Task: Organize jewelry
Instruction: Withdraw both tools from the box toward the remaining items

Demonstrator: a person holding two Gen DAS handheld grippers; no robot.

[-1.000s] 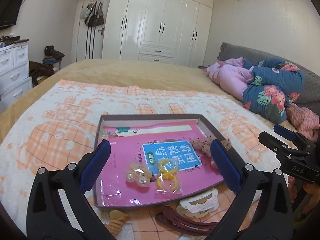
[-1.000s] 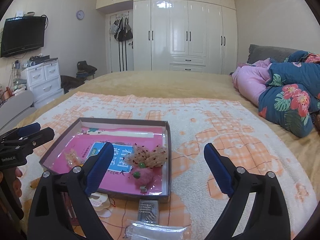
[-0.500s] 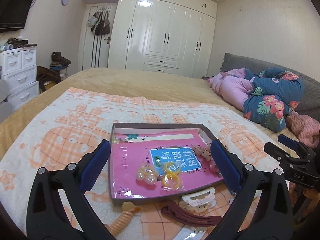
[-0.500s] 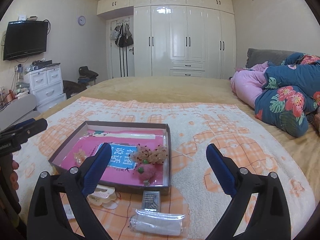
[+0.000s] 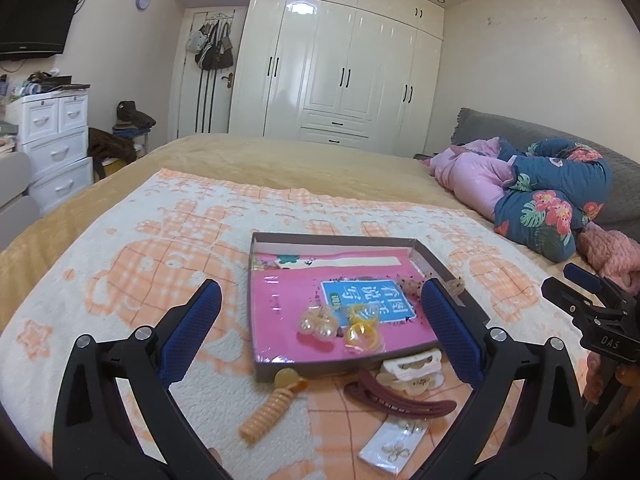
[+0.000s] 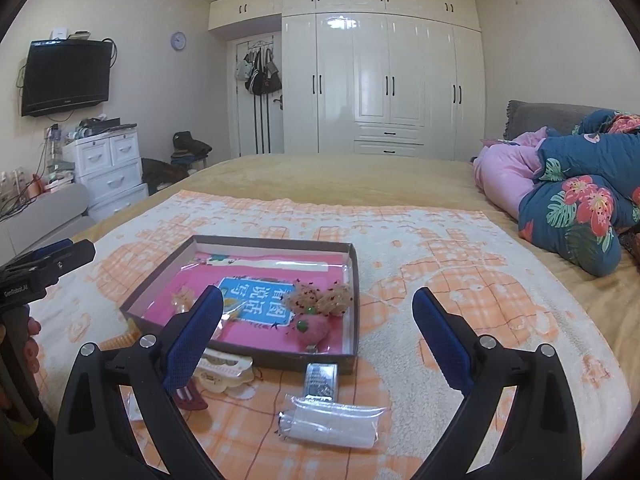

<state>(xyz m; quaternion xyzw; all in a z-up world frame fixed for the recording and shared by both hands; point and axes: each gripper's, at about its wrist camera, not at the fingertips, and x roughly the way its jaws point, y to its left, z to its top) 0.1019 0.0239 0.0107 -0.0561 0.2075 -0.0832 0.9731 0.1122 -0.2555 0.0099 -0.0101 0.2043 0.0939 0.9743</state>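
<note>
Hovering level above blanket (image 5: 168, 240), left gripper (image 5: 320, 320) and right gripper (image 6: 318, 320) face tray (image 6: 354, 280), fingers spread, empty.

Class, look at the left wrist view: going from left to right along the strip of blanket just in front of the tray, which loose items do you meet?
Orange spiral hair clip → dark red hair clip → white claw clip; the card of small ornaments lies nearer, below the dark red one.
</note>
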